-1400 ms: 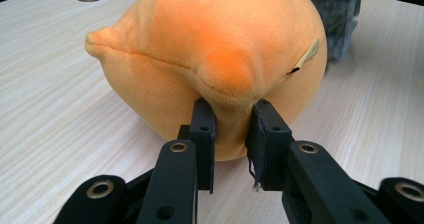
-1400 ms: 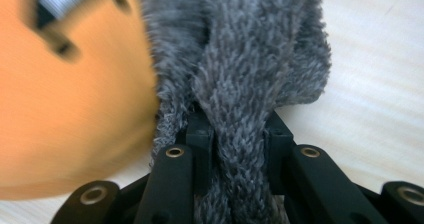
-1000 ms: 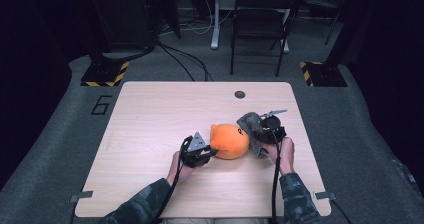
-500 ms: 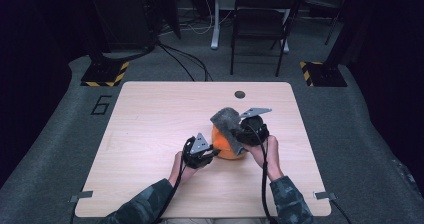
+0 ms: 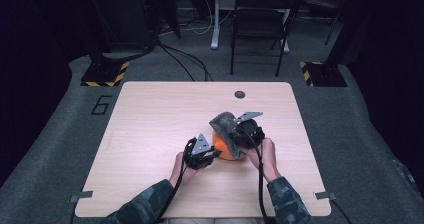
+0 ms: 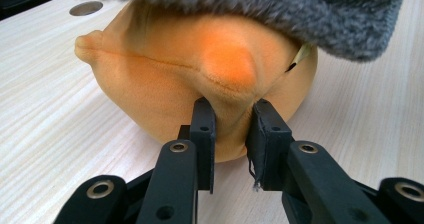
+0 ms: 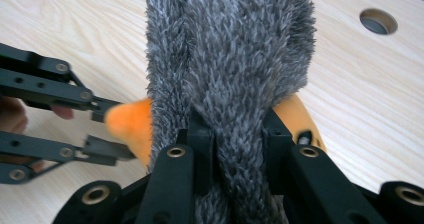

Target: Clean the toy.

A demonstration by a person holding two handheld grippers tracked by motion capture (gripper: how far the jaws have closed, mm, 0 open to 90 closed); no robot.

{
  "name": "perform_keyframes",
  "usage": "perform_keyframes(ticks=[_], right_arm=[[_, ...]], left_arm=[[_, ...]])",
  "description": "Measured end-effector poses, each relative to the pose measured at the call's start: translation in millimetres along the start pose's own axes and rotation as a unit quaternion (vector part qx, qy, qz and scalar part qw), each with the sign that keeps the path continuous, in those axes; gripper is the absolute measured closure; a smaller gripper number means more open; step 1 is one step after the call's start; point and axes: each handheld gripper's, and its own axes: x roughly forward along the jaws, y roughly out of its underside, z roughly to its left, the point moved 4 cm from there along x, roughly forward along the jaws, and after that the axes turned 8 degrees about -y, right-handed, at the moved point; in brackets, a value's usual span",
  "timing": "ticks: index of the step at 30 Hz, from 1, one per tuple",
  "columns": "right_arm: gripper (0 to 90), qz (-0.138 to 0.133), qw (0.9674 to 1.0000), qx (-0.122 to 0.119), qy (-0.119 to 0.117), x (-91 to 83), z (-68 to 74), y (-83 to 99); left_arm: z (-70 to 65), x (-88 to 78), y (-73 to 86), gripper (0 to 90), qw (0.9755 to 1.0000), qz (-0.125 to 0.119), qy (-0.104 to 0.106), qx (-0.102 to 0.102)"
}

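Orange plush toy [image 5: 223,149] sitting on the light wood table [image 5: 150,129], toward the near right part, right between both hands. Soft and roundish, with a seam and a little nub sticking out on one side in the left gripper view [image 6: 200,79]. Left gripper [image 5: 201,153] closed down narrow on a pinch of that orange fabric, jaws biting a fold at the toy's lower front, clearly seen up close [image 6: 231,129]. Same gripper showing from the side in the right gripper view [image 7: 102,129], tips touching the orange edge [image 7: 131,124]. Grey fuzzy cloth [image 5: 226,126] draped over the top of the toy, covering most of it from above, only a sliver of orange peeking out at the left and bottom. Right gripper [image 5: 245,133] clamped on a bunched-up ridge of that grey fuzz, jaws squeezed in tight on both sides of it [image 7: 235,149]. Grey stuff hanging across the top of the left gripper view too [image 6: 280,9], resting on the toy. Small white tag [image 6: 299,58] poking out between fuzz and orange. Round hole [image 5: 240,94] in the table farther back, well apart from everything. Camo sleeves [image 5: 145,204] coming in from the bottom edge. Black folding chair [image 5: 260,21] on the grey floor beyond the table, plus a painted 6 [image 5: 101,105] on the floor by the left corner.
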Motion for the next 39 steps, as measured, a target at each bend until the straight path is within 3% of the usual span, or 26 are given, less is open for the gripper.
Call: perform_keyframes(ticks=[6,11,14,17,19,24,29,31,34,37,39], right_arm=[[72.8,0.007,0.9998,0.01,0.013,-3.0,-16.8,6.9],[72.6,0.019,0.9986,0.044,0.023,-2.1,-41.0,18.0],[72.7,0.024,0.9972,0.068,0.02,0.1,-54.1,26.4],[72.8,0.041,0.9949,0.079,0.047,0.8,-66.7,36.7],[72.8,0.049,0.9927,0.103,0.039,4.5,-73.6,45.5],[72.6,0.094,0.9879,0.116,0.042,25.5,-87.6,65.7],[72.7,0.097,0.987,0.119,0.048,27.0,-92.3,68.4],[73.0,0.088,0.9878,0.115,0.057,17.8,-92.9,64.2],[73.5,0.039,0.9894,0.125,0.064,-6.6,-91.6,49.4],[73.6,-0.02,0.9925,0.112,0.044,-31.2,-80.3,29.7],[73.5,-0.045,0.9949,0.086,0.028,-42.4,-67.8,17.8]], left_arm=[[1.4,0.1,0.4,74.3,1.0,0.0,0.002,-0.002],[3.3,0.7,1.8,74.2,1.0,0.001,0.004,-0.004],[2.9,0.2,1.4,74.1,1.0,0.001,0.003,0.003],[3.4,0.6,1.3,73.8,1.0,-0.002,0.006,0.005],[3.8,1.5,1.7,73.6,1.0,-0.004,0.008,0.001],[6.3,1.2,4.0,73.4,0.9999,-0.001,0.01,-0.003],[7.3,0.9,4.2,73.2,0.9999,-0.003,0.013,0.001],[7.7,1.3,4.3,73.2,0.9999,-0.005,0.013,-0.001],[8.5,1.0,5.0,73.0,0.9999,-0.004,0.014,-0.002],[8.8,-0.3,5.5,72.7,0.9999,-0.001,0.013,0.0],[8.4,-0.2,4.8,72.5,0.9999,-0.002,0.012,0.001]])
